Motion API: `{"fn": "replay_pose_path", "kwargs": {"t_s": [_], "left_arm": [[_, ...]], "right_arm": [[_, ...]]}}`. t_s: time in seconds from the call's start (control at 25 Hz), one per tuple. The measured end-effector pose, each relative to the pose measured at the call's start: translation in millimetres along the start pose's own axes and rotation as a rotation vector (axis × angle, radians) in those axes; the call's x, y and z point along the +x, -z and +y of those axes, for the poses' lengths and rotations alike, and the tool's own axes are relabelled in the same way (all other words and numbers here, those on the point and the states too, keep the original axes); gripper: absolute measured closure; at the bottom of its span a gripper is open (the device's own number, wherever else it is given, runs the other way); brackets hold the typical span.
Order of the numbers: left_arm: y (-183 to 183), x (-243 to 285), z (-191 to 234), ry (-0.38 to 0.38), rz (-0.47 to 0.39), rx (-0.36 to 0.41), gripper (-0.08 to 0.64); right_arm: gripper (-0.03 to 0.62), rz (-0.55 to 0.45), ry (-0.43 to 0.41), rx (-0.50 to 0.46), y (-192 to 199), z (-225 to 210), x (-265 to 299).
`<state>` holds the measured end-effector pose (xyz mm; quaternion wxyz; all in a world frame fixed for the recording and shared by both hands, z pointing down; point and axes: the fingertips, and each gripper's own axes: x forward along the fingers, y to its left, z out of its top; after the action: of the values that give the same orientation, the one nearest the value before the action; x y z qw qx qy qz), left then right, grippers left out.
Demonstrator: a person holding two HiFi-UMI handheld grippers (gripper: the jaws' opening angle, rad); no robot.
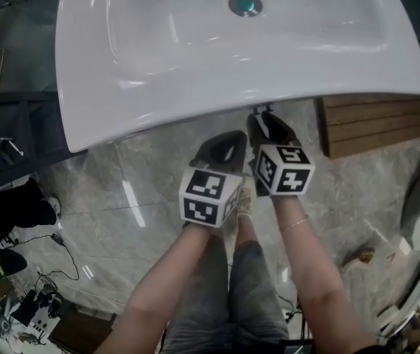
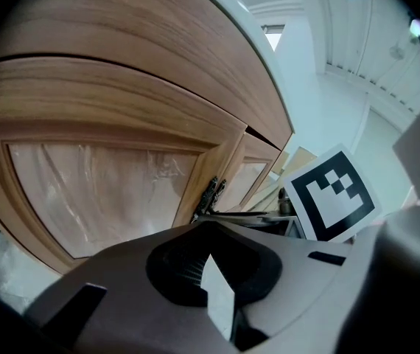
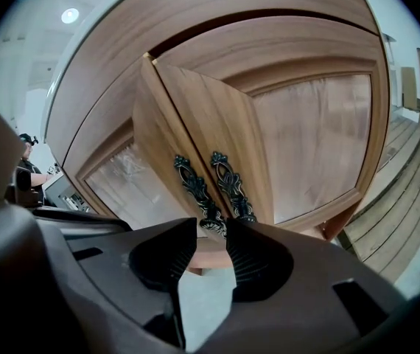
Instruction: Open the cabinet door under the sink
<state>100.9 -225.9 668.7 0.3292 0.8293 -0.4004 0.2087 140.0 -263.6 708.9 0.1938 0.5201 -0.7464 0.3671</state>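
While right gripper [image 3: 211, 231] gapes at an ornate dark handle [image 3: 193, 186], left gripper [image 2: 208, 257] closed, wood-grain doors [image 3: 313, 139], glossy white sink [image 1: 195, 57].

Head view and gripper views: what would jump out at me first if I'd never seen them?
The big shiny white sink fills the top of the head view, with a little teal drain plug in its bowl. In the right gripper view, two brown wooden cabinet doors meet at a pair of dark, curly metal handles, and the right tongs stand open just below them.
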Motion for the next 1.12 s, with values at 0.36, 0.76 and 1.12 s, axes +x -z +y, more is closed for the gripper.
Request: {"fn": "replay_pose_path", "kwargs": {"t_s": [0.36,0.76,1.12], "left_arm": [[2.6,-2.2,2.2,-0.010,0.009,-0.010,0.554],[0.9,-0.2,0.7,-0.014,0.013,0.004,0.554],[1.7,-1.3,6.2,-0.030,0.000,-0.005,0.554]], "right_arm": [[0.480,-0.001,0.034,-0.055,-2.1,1.0,8.3],[0.499,-0.009,0.067,-0.080,-2.2,-0.1,9.9],[0.503,-0.027,0.065,-0.108,0.2,-1.1,10.0]]}}
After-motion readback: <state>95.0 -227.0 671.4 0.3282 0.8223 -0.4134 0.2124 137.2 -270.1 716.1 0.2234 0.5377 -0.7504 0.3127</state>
